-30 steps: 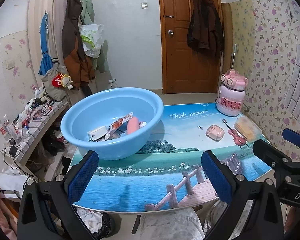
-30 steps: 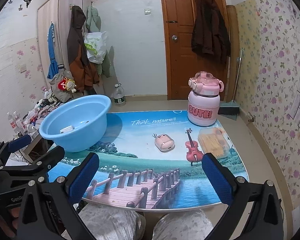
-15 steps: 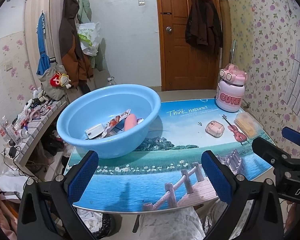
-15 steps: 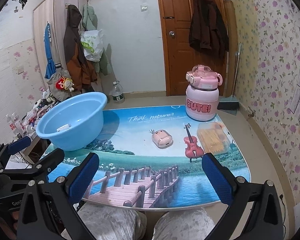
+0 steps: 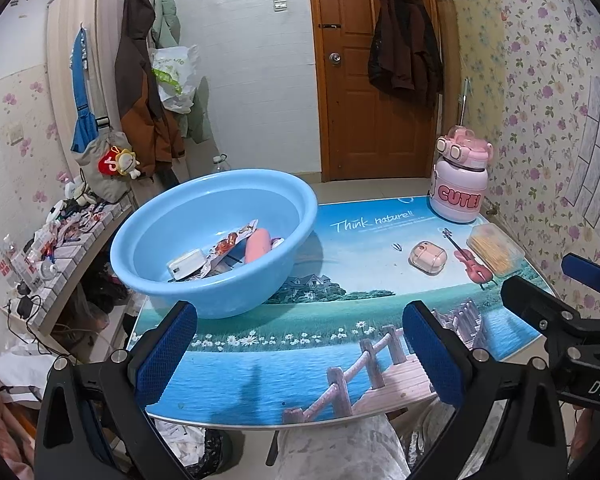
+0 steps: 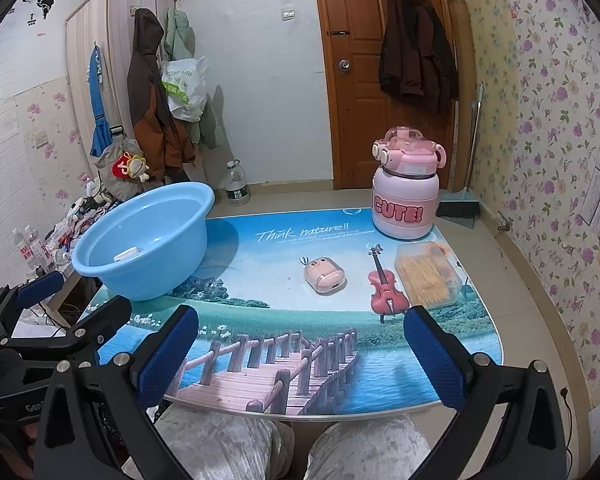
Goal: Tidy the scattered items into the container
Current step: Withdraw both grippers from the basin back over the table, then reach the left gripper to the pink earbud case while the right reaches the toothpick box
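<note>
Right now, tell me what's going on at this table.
A seated person holds two tongs, left and right, both open and empty above the table's near edge. The round light-blue plastic basin already holds a white charger, a snack wrapper and a pink tube. The small pink earbud case and the clear plastic box of toothpicks are on the table, outside the basin.

I see a brown wooden door [image 6: 364,80] in the far white wall, a dark coat [image 6: 416,44] hanging on it. Floral wallpaper [image 6: 548,120] covers the right wall, and a pale wardrobe [image 6: 112,60] draped with jackets stands left, over beige floor tiles [image 6: 500,272]
</note>
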`<state>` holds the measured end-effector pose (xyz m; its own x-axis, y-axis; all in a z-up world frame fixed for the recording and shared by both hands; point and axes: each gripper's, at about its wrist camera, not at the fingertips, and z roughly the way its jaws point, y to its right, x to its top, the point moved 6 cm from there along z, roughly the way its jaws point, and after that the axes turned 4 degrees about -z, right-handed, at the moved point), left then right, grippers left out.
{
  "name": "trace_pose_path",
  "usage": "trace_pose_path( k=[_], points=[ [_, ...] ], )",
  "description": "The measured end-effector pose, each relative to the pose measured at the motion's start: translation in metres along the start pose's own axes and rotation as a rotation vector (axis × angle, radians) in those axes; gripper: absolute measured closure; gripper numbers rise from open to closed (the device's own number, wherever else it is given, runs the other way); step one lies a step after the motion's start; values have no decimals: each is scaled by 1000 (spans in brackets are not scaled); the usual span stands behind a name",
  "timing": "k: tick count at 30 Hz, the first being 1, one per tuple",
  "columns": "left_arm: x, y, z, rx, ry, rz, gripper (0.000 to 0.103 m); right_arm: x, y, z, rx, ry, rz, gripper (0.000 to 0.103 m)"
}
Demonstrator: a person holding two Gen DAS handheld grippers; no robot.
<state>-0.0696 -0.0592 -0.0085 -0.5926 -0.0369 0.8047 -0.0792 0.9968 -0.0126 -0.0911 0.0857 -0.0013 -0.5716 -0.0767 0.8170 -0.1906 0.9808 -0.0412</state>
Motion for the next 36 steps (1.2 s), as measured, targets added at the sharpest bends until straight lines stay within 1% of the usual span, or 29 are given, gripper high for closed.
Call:
trace_pose_path(
  k=[19, 36],
  points=[
    [-7, 4, 10, -2, -23, 3, 0, -5, 9, 7, -11, -20, 24, 0],
    [-15, 14, 29, -3, -66, 18, 0, -14, 23, 23, -20, -55, 54, 0]
  ],
)
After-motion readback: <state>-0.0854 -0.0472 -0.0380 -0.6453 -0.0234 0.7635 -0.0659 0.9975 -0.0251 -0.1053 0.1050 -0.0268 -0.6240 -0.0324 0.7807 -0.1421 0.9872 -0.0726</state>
